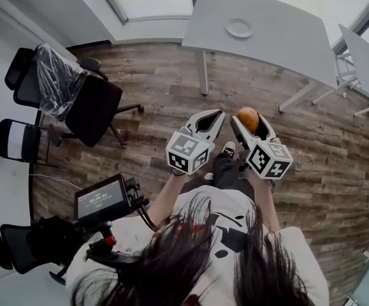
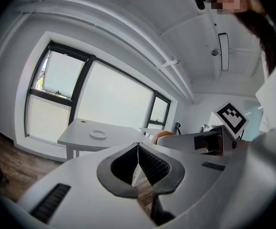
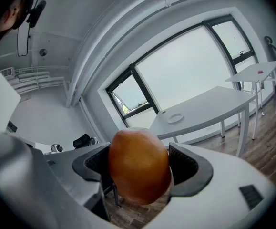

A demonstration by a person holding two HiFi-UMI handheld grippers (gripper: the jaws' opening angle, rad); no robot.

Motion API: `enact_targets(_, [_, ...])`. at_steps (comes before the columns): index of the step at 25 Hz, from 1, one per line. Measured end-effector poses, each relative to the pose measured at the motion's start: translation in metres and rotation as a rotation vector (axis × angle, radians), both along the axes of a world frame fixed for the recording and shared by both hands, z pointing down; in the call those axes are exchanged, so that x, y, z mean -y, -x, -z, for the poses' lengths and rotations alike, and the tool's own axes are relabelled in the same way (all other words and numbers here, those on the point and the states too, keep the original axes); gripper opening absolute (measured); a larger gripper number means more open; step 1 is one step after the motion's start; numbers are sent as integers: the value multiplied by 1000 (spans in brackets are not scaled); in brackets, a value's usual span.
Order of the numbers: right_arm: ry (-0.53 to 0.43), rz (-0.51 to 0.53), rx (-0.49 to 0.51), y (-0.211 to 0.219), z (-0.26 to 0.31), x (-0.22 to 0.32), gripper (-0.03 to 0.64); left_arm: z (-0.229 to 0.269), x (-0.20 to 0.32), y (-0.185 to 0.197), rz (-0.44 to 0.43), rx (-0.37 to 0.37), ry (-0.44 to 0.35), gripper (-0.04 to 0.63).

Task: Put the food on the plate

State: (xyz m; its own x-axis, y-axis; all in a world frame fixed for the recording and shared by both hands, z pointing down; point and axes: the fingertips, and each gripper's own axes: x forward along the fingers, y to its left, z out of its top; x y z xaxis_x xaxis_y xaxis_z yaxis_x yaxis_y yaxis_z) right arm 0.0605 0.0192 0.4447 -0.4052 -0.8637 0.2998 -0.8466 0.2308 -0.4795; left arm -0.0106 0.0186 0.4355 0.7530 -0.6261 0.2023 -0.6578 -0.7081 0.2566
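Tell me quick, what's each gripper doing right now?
Left gripper: shut, nothing in it.
Right gripper: shut on the orange fruit.

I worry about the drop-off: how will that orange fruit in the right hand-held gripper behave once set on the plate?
The orange fruit looks rounded and smooth, so it will probably roll if released off-centre on the plate. It shows no denting between the jaws of the right hand-held gripper, so it seems firm.

Head view: from overhead, steeply down; table (image 1: pixel 286 37) with plate (image 1: pixel 239 27) at upper centre. Both gripper views: low, near-level, facing forward; same table and plate, mid-distance, near frame centre.
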Motion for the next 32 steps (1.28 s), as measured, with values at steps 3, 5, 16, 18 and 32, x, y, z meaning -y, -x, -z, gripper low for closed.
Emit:
enact_targets(3, [-17, 12, 2, -1, 7, 13, 388, 6, 8, -1, 4, 13, -16, 6])
enact_targets(5, [-23, 24, 1, -4, 12, 28, 388, 11, 23, -3, 16, 15, -22, 6])
enact_targets(16, [-3, 75, 9, -43, 5, 140, 388, 8, 128, -48, 47, 32, -11, 6])
enact_targets(18, [-2, 74, 16, -50, 4, 153, 388, 7, 140, -55, 47, 39, -12, 6])
enact_targets(32, [9, 81, 37, -74, -10, 206, 388, -5, 190, -78, 60, 51, -1, 6])
